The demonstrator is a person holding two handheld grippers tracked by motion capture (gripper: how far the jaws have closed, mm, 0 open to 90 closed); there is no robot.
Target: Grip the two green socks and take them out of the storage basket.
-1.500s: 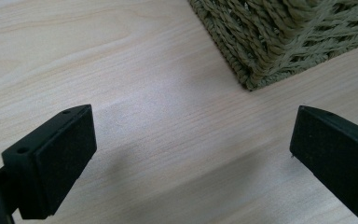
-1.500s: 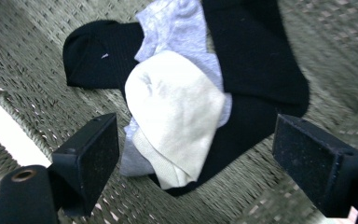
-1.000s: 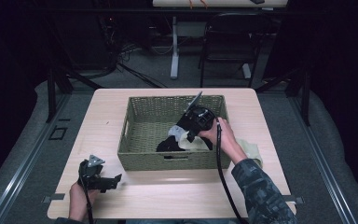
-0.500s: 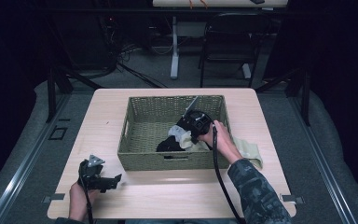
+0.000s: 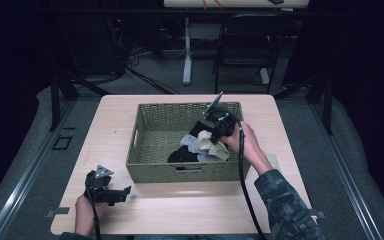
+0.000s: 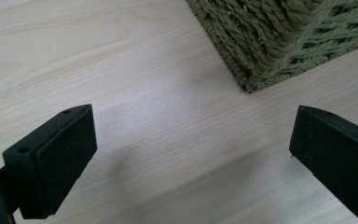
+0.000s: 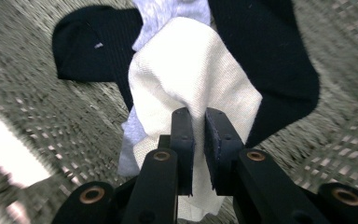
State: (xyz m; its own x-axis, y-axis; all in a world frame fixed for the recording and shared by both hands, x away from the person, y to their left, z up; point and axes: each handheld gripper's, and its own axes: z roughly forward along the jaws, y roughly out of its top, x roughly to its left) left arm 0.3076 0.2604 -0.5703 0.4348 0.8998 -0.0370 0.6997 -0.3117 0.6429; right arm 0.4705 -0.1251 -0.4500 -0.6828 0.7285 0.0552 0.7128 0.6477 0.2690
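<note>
A green woven basket (image 5: 145, 150) stands in the middle of the table. It holds a cream cloth (image 5: 211, 144), a grey cloth (image 5: 192, 145) and a black sock (image 5: 180, 156). My right gripper (image 5: 211, 131) reaches down into the basket's right side. In the right gripper view it (image 7: 199, 114) is shut on a fold of the cream cloth (image 7: 191, 79), which hangs above the grey cloth (image 7: 168, 9) and black sock (image 7: 88, 46). My left gripper (image 5: 125, 192) rests on the table at the front left. Its jaws (image 6: 191, 140) stand open, with bare wood between them and the basket's corner (image 6: 279, 42) ahead.
The wooden table (image 5: 180, 210) has free room in front of the basket and to its left. A pale cloth (image 5: 275, 162) lies on the table right of the basket, beside the person's right forearm. A dark chair (image 5: 245, 45) stands beyond the far edge.
The right gripper has shut on the cream cloth and risen a little, pulling the cloth up off the pile. The left gripper has stayed where it was.
</note>
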